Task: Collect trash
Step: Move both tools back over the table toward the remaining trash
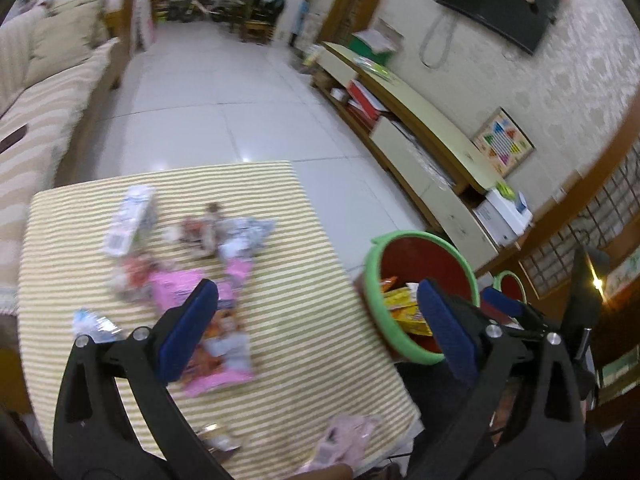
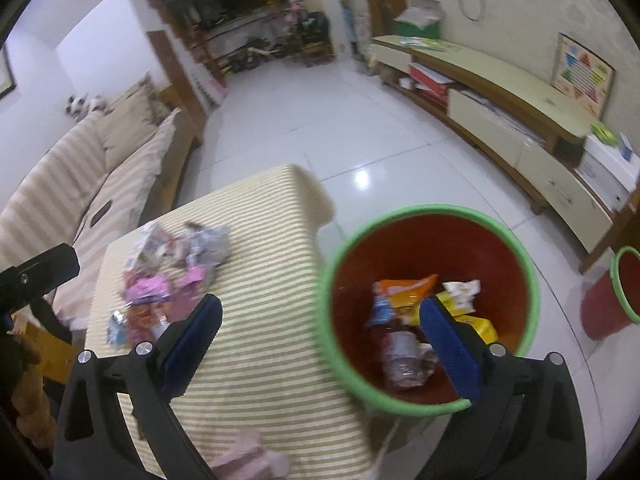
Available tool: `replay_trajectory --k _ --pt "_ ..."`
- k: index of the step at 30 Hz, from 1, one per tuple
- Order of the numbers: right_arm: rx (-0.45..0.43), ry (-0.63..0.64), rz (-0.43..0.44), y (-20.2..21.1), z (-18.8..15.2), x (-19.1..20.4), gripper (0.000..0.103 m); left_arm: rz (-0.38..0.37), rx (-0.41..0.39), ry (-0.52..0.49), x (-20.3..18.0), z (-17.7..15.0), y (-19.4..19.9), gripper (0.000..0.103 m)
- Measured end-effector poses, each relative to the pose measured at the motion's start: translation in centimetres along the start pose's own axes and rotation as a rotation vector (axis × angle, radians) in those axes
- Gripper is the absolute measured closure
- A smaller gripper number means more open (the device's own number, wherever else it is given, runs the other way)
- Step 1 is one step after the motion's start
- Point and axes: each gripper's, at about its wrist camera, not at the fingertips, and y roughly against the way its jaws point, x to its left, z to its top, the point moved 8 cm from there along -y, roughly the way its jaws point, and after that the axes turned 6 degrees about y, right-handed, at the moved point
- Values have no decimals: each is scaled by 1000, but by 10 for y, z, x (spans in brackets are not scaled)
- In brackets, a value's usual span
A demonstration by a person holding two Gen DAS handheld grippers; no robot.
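Note:
A striped table (image 1: pixel 312 320) carries a pile of trash: a pink wrapper (image 1: pixel 180 284), an orange snack packet (image 1: pixel 224 340), a white carton (image 1: pixel 130 220), crumpled wrappers (image 1: pixel 224 232) and a crushed bottle (image 1: pixel 96 326). A red bin with a green rim (image 1: pixel 374 292) stands at the table's right edge and holds wrappers (image 2: pixel 404 292) and a bottle (image 2: pixel 404 356). My left gripper (image 1: pixel 316 328) is open and empty above the table. My right gripper (image 2: pixel 320 340) is open and empty above the bin's (image 2: pixel 528 276) left rim; the trash pile (image 2: pixel 168 280) lies to its left.
A pink cloth (image 1: pixel 344 440) lies at the table's near edge. A second red bin (image 2: pixel 624 292) stands on the floor to the right. A striped sofa (image 1: pixel 44 120) is left of the table, a low TV cabinet (image 1: pixel 420 136) along the right wall. White tile floor (image 1: pixel 224 92) lies beyond.

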Motion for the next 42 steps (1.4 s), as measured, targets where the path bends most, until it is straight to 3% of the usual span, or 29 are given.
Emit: replay_trajectory --k 11,18,27,34,42 --pt "72 138 68 -20 -18 93 7 116 -54 158 113 -31 64 5" --pt "109 186 107 -28 -26 133 7 158 -37 218 157 -56 76 5" --pt "142 231 138 -33 -39 168 7 200 -24 191 170 -71 82 5" --pt "188 214 145 -50 -50 174 7 233 -21 225 192 -73 83 5" --pt "222 185 153 -75 -44 170 7 251 21 234 208 -69 59 5"
